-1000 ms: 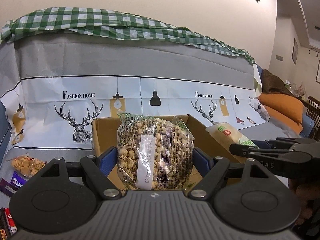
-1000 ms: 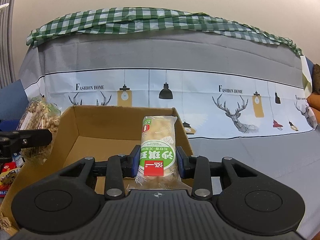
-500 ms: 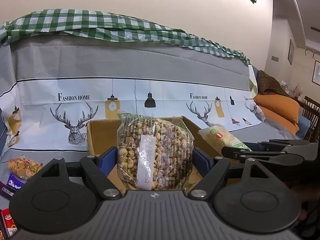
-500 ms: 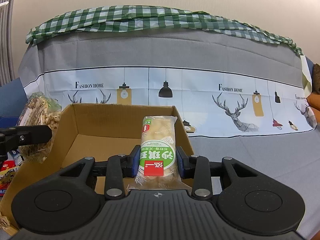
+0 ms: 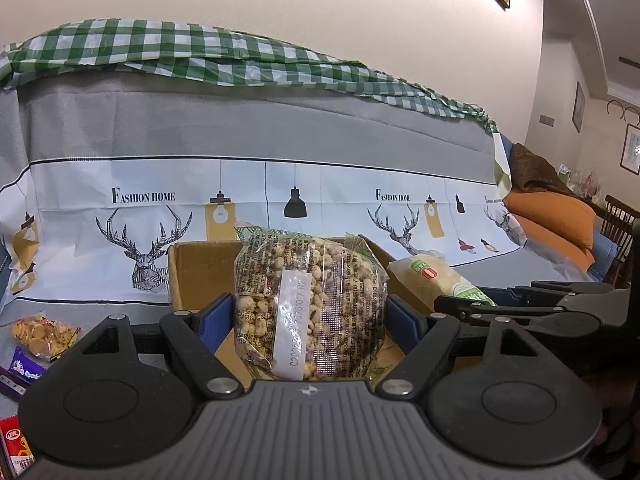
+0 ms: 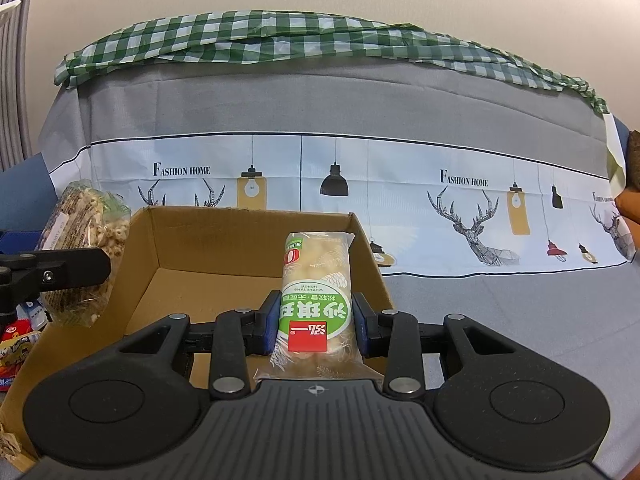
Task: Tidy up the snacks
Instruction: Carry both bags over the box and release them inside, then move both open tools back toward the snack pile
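My left gripper (image 5: 310,320) is shut on a clear bag of puffed cereal (image 5: 310,304) and holds it in front of the near left side of an open cardboard box (image 5: 200,272). My right gripper (image 6: 316,324) is shut on a green-labelled snack pack (image 6: 316,292) and holds it over the box's (image 6: 224,248) right part. The box floor shows bare. In the left wrist view the right gripper (image 5: 520,308) reaches in from the right with the snack pack (image 5: 436,280). In the right wrist view the left gripper (image 6: 52,272) and the cereal bag (image 6: 84,232) are at the left.
The box stands on a grey cloth before a covered sofa back with deer prints (image 5: 144,240). Loose snacks lie to the left: a bag of round crackers (image 5: 40,332), a purple pack (image 5: 26,368), red packs (image 6: 16,344). Orange cushions (image 5: 552,220) are at the far right.
The left gripper with the cereal bag has shifted slightly so the box sits more to the right and lower behind it. The right gripper has hardly moved.
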`<state>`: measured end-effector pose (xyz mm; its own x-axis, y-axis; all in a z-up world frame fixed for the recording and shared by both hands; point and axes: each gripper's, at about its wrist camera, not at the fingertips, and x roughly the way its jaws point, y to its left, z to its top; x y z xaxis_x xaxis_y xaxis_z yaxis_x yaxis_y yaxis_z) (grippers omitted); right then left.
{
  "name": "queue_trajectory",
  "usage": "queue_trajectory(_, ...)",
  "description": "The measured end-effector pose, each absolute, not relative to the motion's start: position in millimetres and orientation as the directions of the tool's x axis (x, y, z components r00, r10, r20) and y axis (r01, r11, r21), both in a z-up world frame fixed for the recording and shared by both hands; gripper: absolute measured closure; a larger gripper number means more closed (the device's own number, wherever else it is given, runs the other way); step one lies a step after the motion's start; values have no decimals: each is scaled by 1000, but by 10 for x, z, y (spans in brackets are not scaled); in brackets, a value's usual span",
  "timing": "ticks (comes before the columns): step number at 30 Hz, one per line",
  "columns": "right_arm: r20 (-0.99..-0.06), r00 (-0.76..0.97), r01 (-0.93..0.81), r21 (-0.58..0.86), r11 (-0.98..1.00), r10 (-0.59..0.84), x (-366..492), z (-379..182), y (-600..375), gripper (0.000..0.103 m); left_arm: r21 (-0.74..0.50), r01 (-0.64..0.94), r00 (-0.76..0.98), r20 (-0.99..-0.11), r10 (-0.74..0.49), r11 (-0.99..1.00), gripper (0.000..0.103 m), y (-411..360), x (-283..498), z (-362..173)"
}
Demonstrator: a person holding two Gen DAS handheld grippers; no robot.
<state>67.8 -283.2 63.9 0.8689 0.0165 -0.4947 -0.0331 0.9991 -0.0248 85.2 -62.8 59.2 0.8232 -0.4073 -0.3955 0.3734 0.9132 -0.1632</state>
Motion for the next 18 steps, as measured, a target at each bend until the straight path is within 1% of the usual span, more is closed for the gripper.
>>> queue_trajectory(3,-497,867,-38,-24,999,20,681,635,-2836,65,-170,388,815,-395,-424,906,18,-634,849,589)
queue_trajectory(4,-497,868,-38,-24,999,22,678,634,-2832,65,-170,393,811,-400,-428,904,13,-645,854,584)
queue_trajectory(5,-498,867,-37,-27,999,19,680,634,-2826,58,-160,390,812,-403,-421,907,7,-659,851,580)
queue_trajectory(6,-497,867,-30,-35,999,9,676,635,-2806,50,-142,384,820,-401,-408,912,6,-676,839,583)
queue_trajectory(7,-491,871,-20,-46,999,-5,670,640,-2798,37,-127,383,826,-397,-401,915,6,-686,829,586)
queue_trajectory(8,-485,874,-15,-51,999,-12,665,647,-2794,33,-122,383,828,-395,-398,916,6,-689,824,589)
queue_trajectory(18,-489,871,8,-63,998,-38,676,648,-2785,33,-143,367,834,-388,-393,919,7,-586,839,595)
